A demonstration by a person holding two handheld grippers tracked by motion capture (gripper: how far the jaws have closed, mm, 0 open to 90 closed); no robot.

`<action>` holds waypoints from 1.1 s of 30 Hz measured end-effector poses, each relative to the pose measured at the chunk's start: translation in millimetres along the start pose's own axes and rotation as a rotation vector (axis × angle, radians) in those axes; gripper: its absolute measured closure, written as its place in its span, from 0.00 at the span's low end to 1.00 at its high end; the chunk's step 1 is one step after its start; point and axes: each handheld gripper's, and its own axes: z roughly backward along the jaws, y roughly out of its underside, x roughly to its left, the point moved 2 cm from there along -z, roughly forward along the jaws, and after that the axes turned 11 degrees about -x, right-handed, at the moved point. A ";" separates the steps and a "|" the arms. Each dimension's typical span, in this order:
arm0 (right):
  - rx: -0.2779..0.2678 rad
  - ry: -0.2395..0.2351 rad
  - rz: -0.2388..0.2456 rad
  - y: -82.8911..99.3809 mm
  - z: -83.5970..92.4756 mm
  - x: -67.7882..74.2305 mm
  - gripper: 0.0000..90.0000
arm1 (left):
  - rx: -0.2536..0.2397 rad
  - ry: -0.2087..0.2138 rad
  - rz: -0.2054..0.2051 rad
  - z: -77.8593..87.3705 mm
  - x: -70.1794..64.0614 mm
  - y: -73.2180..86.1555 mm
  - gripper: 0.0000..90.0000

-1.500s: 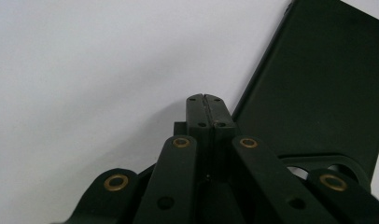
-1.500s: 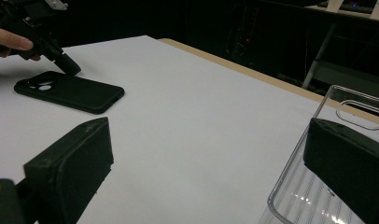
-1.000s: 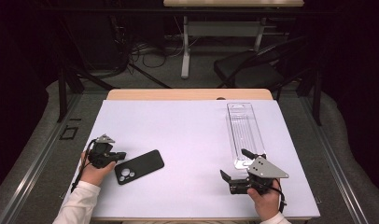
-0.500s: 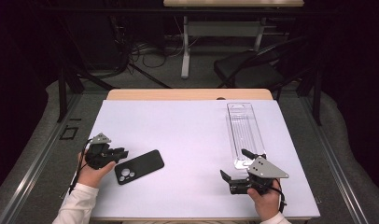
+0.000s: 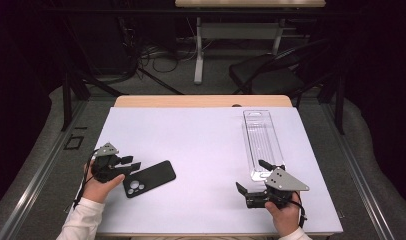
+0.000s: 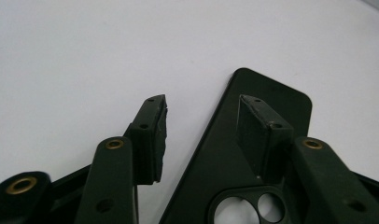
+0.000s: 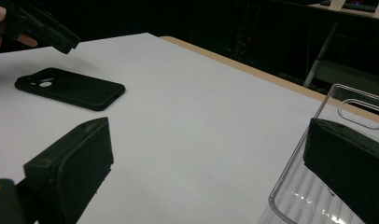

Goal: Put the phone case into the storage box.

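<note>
We find no brand, label or writing that can be read on anything here — the black phone case [image 5: 149, 178] shows us a plain matte back with round camera cut-outs, and the clear plastic tray [image 5: 263, 142] carries only moulded ribs and a hang-slot at its far end.

The phone case lies flat on the white table [image 5: 201, 145], at its near left, with the cut-out end toward the person's left hand [image 5: 98, 185]. Our left gripper [image 5: 133, 163] hangs just over that end: in the left gripper view one jaw stands above the case's back beside the cut-outs and the other above bare table just past the case's long edge. Its jaws have just been opening, they stand apart, and neither pad presses on the case [image 6: 253, 154].

The right gripper [image 5: 252, 176] sits at the near right of the table with its jaws spread wide and nothing between the pads. The tray's near end lies just beside its outer jaw, and the phone case [image 7: 71, 88] lies well apart from it, across the table.
</note>
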 end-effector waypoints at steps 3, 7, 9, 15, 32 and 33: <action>0.001 -0.001 -0.003 0.2 0.0 0.1 0.01 | -0.016 0.022 0.013 0.9 -2.7 -2.4 0.56; 0.001 -0.002 0.001 0.2 -0.1 -0.1 0.01 | -0.026 0.041 0.008 1.9 -8.7 -6.1 0.53; 0.002 -0.004 0.001 0.3 -0.2 0.0 0.01 | -0.025 0.044 -0.003 1.5 -11.2 -7.0 0.43; 0.004 -0.007 0.000 0.7 -0.5 0.0 0.01 | -0.024 0.042 -0.029 -1.0 -14.8 -8.1 0.28; 0.000 -0.010 -0.001 1.2 -1.3 0.2 0.01 | -0.027 0.060 -0.029 -2.6 -22.1 -12.9 0.00; 0.000 -0.010 -0.001 1.2 -1.3 0.1 0.01 | -0.025 0.060 -0.031 -2.5 -22.3 -13.0 0.00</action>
